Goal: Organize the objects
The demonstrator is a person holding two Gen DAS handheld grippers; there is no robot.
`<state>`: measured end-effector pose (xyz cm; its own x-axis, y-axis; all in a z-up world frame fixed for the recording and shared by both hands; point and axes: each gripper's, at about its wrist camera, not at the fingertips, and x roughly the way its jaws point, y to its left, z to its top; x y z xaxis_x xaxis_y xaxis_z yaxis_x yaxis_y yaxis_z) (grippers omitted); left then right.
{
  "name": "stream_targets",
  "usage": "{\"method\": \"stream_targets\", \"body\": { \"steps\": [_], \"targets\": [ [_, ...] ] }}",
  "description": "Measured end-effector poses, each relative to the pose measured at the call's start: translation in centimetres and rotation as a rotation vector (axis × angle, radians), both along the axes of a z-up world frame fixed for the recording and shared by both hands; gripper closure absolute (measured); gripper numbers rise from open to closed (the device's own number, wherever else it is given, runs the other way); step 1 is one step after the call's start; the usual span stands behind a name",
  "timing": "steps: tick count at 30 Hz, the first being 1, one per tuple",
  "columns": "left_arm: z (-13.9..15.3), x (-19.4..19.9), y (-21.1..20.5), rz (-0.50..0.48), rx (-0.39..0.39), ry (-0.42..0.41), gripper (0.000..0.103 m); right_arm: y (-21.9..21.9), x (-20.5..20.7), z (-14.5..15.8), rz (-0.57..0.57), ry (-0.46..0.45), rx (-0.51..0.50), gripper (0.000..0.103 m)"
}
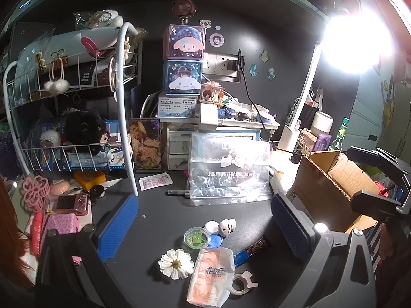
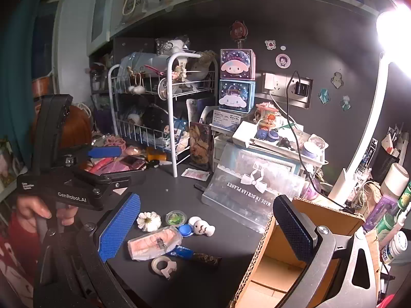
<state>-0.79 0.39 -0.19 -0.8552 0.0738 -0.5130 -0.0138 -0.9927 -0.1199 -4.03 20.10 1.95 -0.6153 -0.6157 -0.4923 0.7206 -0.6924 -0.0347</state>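
Note:
Small items lie in a cluster on the dark desk: a white fabric flower, a green jelly cup, a blue-and-white lens case, a white skull figure, a pink packet, a tape roll and a snack bar. My left gripper is open and empty above the cluster. My right gripper is open and empty, its right finger over an open cardboard box.
A white wire rack full of toys stands at the left. A clear bow-printed bag leans against small drawers. A bright desk lamp and bottles are at the right. A pink camera lies left.

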Motion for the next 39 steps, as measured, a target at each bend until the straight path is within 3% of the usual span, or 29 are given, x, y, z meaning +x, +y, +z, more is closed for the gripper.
{"method": "stream_targets", "body": {
  "steps": [39],
  "targets": [
    [0.3,0.7,-0.6,-0.01,0.011,0.011,0.0,0.5,0.1,-0.6,0.009,-0.033,-0.038,0.0]
  ]
}}
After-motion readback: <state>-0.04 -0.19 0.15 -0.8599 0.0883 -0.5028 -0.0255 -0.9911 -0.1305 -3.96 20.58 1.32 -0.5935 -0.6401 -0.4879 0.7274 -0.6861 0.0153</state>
